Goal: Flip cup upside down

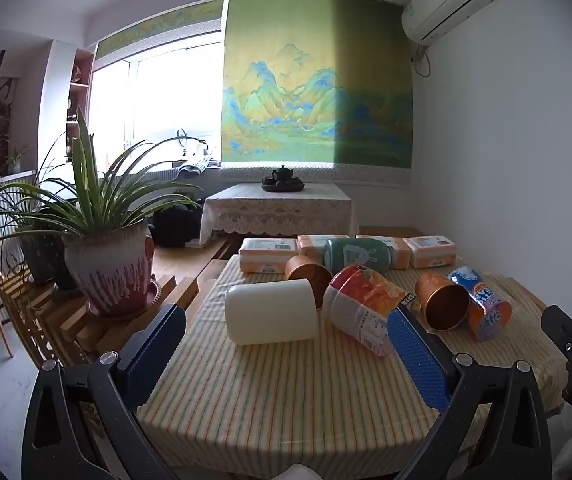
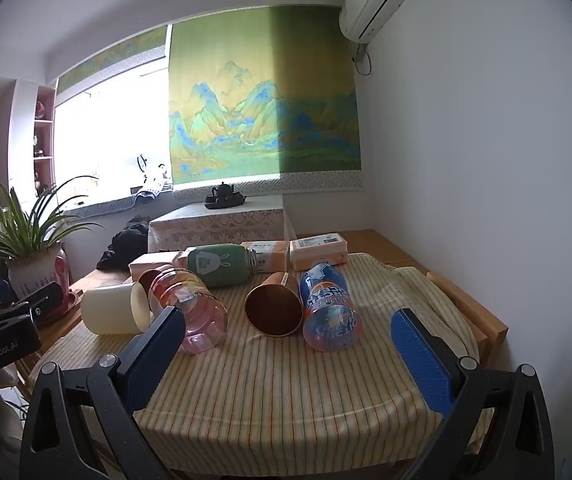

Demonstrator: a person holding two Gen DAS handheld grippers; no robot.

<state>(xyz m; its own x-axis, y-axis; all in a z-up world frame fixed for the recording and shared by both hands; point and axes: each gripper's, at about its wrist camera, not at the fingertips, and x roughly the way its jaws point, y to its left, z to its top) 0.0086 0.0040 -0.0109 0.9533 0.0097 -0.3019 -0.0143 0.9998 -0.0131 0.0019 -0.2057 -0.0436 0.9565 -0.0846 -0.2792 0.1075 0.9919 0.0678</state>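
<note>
1. Your left gripper (image 1: 286,354): nearest the left wrist lens, fingers spread wide apart with blue pads, nothing between them, held above the near part of the striped cloth (image 1: 286,400).

2. Your right gripper (image 2: 287,354): nearest the right wrist lens, fingers likewise wide apart and empty, above the same cloth. Part of it shows at the right edge of the left wrist view.

3. White cup (image 1: 270,312): lies on its side on the cloth, just ahead of your left gripper, toward the table's left edge. In the right wrist view its open mouth faces right.

4. Clear bottle with orange label (image 1: 359,314): on its side, just right of the white cup, its base toward you.

5. Copper cup (image 1: 441,306): on its side, right of that bottle, mouth toward you, dark inside. It rests against item 6.

6. Blue-and-orange bottle (image 1: 481,304): on its side, at the right of the group.

7. Second copper cup (image 1: 305,274): on its side behind the white cup, partly hidden.

8. Green sleeved bottle (image 1: 355,256): on its side, behind the group.

9. Tissue packs (image 1: 268,254): a row along the far edge of the table.

10. Potted plant (image 1: 112,264): on a wooden rack left of the table.
</note>
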